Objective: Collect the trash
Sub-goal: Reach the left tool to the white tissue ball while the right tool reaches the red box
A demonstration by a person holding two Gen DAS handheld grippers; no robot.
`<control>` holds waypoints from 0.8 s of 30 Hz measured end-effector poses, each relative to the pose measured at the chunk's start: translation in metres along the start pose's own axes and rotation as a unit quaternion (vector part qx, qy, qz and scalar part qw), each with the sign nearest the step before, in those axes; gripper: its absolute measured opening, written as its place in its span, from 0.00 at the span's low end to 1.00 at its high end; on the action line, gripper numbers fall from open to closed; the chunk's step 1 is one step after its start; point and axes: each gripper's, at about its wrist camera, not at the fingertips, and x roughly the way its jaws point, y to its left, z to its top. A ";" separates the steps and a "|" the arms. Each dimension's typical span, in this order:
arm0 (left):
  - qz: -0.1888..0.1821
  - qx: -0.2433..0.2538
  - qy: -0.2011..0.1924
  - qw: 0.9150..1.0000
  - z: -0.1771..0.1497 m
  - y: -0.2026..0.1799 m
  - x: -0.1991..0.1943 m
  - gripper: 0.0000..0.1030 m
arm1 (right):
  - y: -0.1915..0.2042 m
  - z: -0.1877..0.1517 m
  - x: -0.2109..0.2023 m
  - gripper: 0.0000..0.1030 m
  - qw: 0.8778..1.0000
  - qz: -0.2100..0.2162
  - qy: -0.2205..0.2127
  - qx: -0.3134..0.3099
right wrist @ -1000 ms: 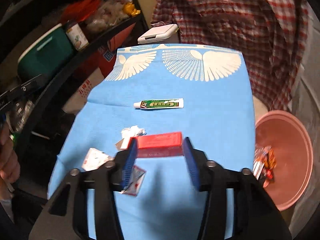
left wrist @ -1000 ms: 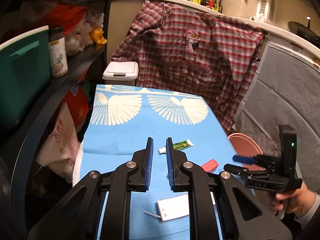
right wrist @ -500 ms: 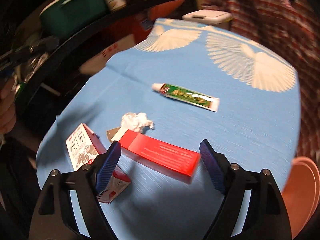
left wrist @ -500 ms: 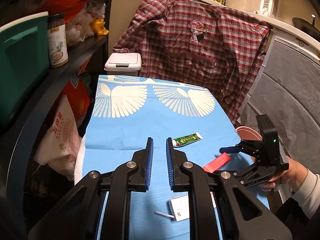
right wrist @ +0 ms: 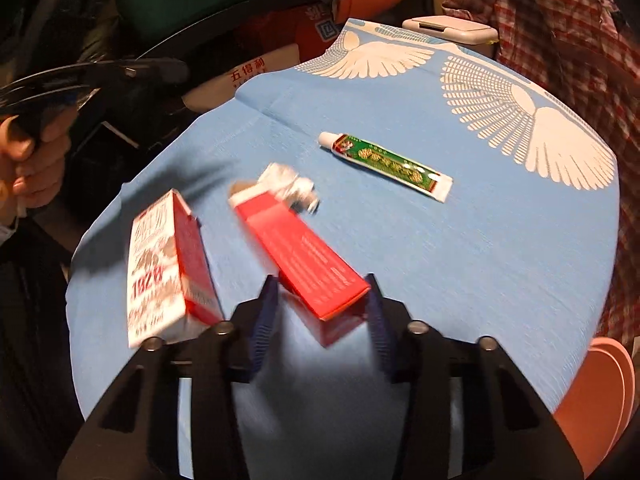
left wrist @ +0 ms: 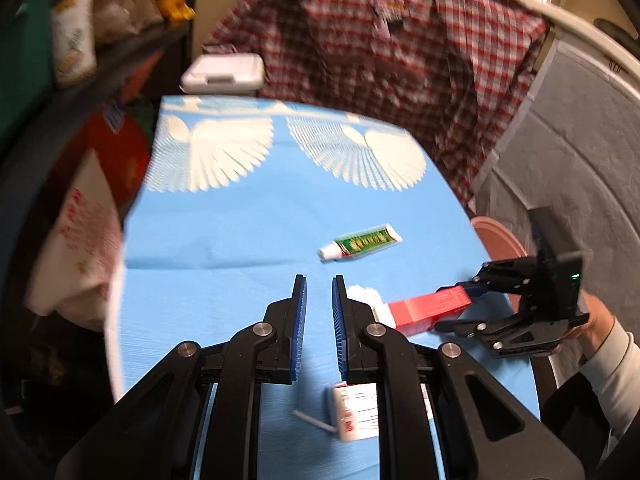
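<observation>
Red carton (right wrist: 308,256) lying on the blue surface (right wrist: 480,260), its near end between the right gripper (right wrist: 320,316) jaws.

Jaws apart, not yet clamped; next, likely close and carry to the pink basin (right wrist: 600,392). Left gripper (left wrist: 318,312) jaws nearly together, empty.

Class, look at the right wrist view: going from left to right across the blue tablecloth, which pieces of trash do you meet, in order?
White and red carton → red box, its near end between the right gripper fingers → green tube. The crumpled paper overlaps the red box, so I leave it out.
</observation>
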 end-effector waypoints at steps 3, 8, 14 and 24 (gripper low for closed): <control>-0.010 0.000 0.030 0.999 -0.001 -0.009 0.024 0.13 | -0.003 -0.010 -0.010 0.34 1.000 -0.006 0.000 0.000; -0.022 -0.002 0.062 0.998 0.000 -0.024 0.057 0.13 | -0.012 -0.026 -0.027 0.33 1.000 -0.016 -0.002 0.010; -0.007 0.023 0.095 0.995 -0.002 -0.042 0.080 0.39 | -0.014 -0.027 -0.030 0.58 0.999 -0.037 -0.013 0.027; 0.008 0.029 0.129 0.991 -0.012 -0.037 0.096 0.18 | -0.006 -0.015 -0.015 0.28 0.999 -0.036 -0.013 0.018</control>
